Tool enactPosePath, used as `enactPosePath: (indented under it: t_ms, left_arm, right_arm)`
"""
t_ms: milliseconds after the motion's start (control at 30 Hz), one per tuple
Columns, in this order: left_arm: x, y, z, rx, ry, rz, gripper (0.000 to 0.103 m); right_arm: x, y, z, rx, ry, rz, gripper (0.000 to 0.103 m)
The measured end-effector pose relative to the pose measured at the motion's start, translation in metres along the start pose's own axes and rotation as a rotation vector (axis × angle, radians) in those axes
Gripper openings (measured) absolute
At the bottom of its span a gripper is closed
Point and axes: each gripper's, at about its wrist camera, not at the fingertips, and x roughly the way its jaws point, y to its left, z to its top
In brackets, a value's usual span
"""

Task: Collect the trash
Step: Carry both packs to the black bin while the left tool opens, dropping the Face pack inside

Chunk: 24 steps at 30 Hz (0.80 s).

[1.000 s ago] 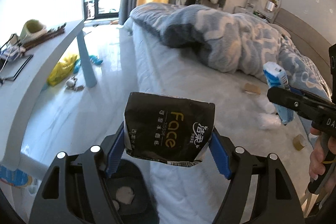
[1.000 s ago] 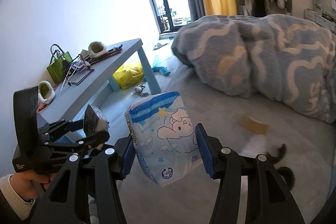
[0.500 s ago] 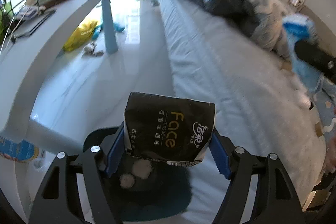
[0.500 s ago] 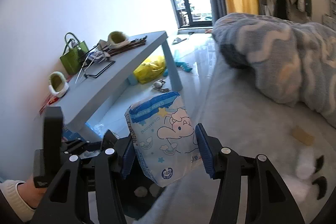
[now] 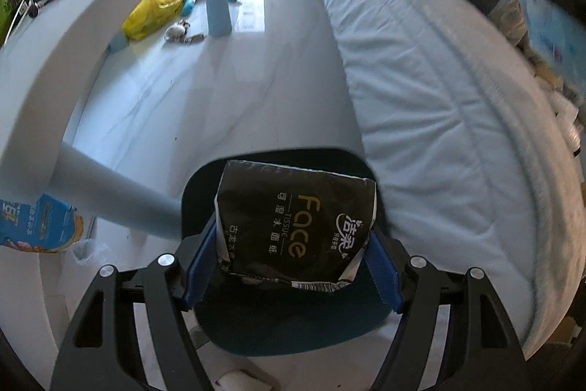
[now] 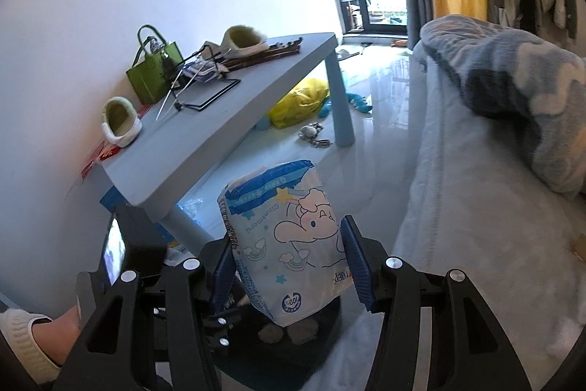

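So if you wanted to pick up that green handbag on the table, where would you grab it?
Probably by the looped handle, coming from above: the green handbag stands upright on the table with the loop sticking up clear, while its body looks wide for a claw.

The bin (image 5: 282, 328) stands on the floor (image 5: 219, 90) between table (image 5: 73, 35) (left) and bed (image 5: 439, 90).

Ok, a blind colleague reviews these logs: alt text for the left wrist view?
The left gripper holds a black tissue pack above a dark bin on the pale floor. A bed runs along the right, a light blue table on the left.
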Motion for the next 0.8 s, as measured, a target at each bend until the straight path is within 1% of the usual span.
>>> enactPosePath:
  t_ms: [100, 233, 267, 333, 400, 500, 600, 700, 800]
  left_arm:
    - [0.007, 0.011, -0.005, -0.003, 0.034, 0.005, 0.076]
    - [0.009, 0.021, -0.011, -0.008, 0.056, 0.004, 0.077]
    - [0.010, 0.023, -0.011, -0.009, 0.059, 0.001, 0.078]
    - [0.010, 0.027, -0.013, -0.010, 0.064, -0.009, 0.086]
    - [0.007, 0.032, -0.014, -0.014, 0.059, -0.013, 0.089]
    - [0.005, 0.040, -0.016, -0.022, 0.053, -0.016, 0.090]
    - [-0.002, 0.047, -0.016, -0.037, 0.030, -0.021, 0.090]
    - [-0.014, 0.054, -0.014, -0.053, -0.016, -0.036, 0.089]
    - [-0.030, 0.060, -0.010, -0.066, -0.075, -0.046, 0.086]
  right_arm:
    - [0.011, 0.012, 0.001, -0.012, 0.013, 0.014, 0.055]
    - [0.028, 0.025, 0.002, -0.023, 0.037, 0.019, 0.055]
    - [0.032, 0.028, 0.001, -0.025, 0.043, 0.020, 0.055]
    - [0.039, 0.032, 0.001, -0.026, 0.056, 0.017, 0.055]
    - [0.048, 0.034, 0.000, -0.027, 0.071, 0.013, 0.055]
    - [0.057, 0.035, -0.003, -0.024, 0.092, 0.006, 0.055]
    - [0.066, 0.035, -0.005, -0.016, 0.113, 0.000, 0.054]
    - [0.077, 0.035, -0.010, -0.016, 0.142, -0.007, 0.054]
    - [0.092, 0.036, -0.017, -0.020, 0.188, -0.032, 0.054]
